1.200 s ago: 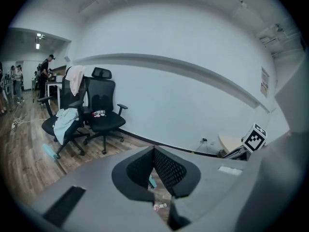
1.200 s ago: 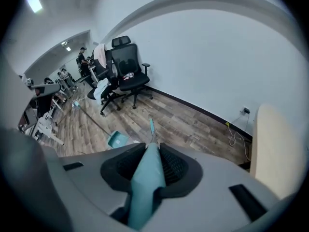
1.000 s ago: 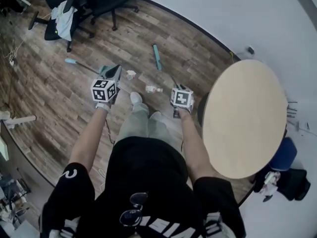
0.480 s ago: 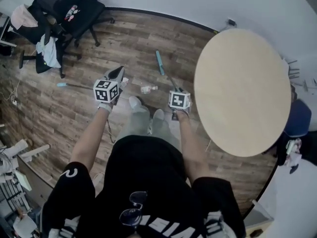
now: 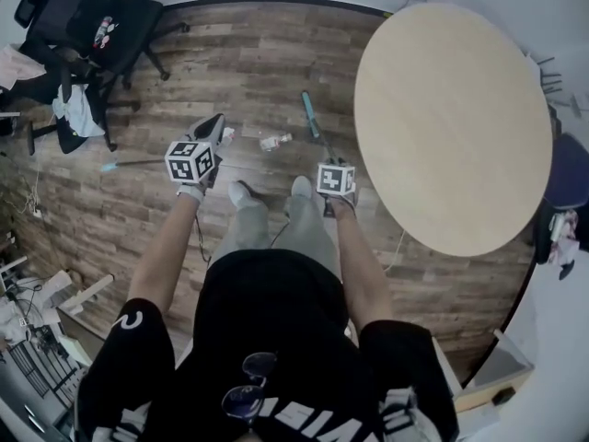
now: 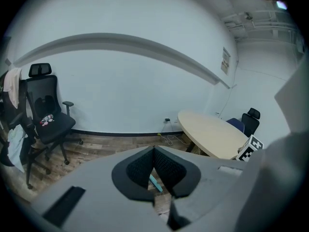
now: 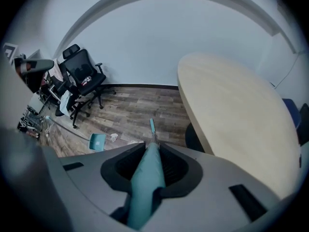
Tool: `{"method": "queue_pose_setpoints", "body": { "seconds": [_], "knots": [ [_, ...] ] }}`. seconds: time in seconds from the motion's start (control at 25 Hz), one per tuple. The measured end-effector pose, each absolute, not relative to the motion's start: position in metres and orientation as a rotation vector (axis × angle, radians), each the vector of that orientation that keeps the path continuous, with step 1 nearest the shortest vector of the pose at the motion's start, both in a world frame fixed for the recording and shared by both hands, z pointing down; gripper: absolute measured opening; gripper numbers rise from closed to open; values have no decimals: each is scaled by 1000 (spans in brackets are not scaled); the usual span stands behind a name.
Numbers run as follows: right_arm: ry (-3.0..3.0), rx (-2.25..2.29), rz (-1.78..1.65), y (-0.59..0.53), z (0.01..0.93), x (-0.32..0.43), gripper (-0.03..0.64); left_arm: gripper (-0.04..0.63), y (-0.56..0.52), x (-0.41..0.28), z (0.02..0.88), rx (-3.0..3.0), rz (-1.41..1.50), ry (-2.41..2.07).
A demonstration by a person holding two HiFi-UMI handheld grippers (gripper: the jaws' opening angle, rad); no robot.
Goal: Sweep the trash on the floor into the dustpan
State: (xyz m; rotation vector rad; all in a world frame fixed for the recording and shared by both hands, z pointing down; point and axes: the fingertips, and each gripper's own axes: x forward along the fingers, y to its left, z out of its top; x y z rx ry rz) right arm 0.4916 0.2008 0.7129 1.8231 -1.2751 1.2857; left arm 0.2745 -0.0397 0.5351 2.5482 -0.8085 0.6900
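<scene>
A black office chair (image 5: pixel 97 26) stands at the far left of the room, on a floor (image 5: pixel 248 53) of brown wood planks. A second chair just below it is draped with clothes (image 5: pixel 75 107). A pale wall with a dark baseboard runs behind them. The left gripper (image 6: pixel 154 151) is held above the floor with its jaws pressed together at the tips and nothing between them. It points level across the room toward the wall. The dustpan (image 7: pixel 97 140) lies flat on the planks below that gripper. Its long thin handle (image 5: pixel 129 163) stretches away to the left, toward the chairs. A crumpled white scrap (image 7: pixel 113 137) sits just beside the pan's right edge. A second small piece of trash (image 5: pixel 273 141) lies a little farther right, apart from the pan, in front of the person's light shoes. Right of that is the teal broom (image 5: pixel 308 109), its head down on the floor near the table's edge. Its teal stick rises into the right gripper (image 7: pixel 152 149), whose jaws pinch the stick. A large round table (image 5: pixel 451 127) with a bare pale wood top fills the right side of the room. A blue chair (image 5: pixel 571 173) stands beyond it at the far right.
</scene>
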Motion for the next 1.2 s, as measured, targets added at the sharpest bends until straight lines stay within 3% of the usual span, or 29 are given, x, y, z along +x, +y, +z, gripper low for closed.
{"method": "queue_pose_setpoints", "body": {
  "seconds": [0.56, 0.76, 1.2],
  "knots": [
    [-998, 1777, 1364, 239, 773, 410, 84, -3, -50, 148, 627, 2405, 654, -779],
    [-1168, 1788, 1531, 200, 787, 320, 84, -2, -57, 79, 645, 2388, 679, -765],
    [-961, 1694, 1336, 200, 782, 267, 84, -3, -84, -30, 659, 2349, 669, -807]
  ]
}}
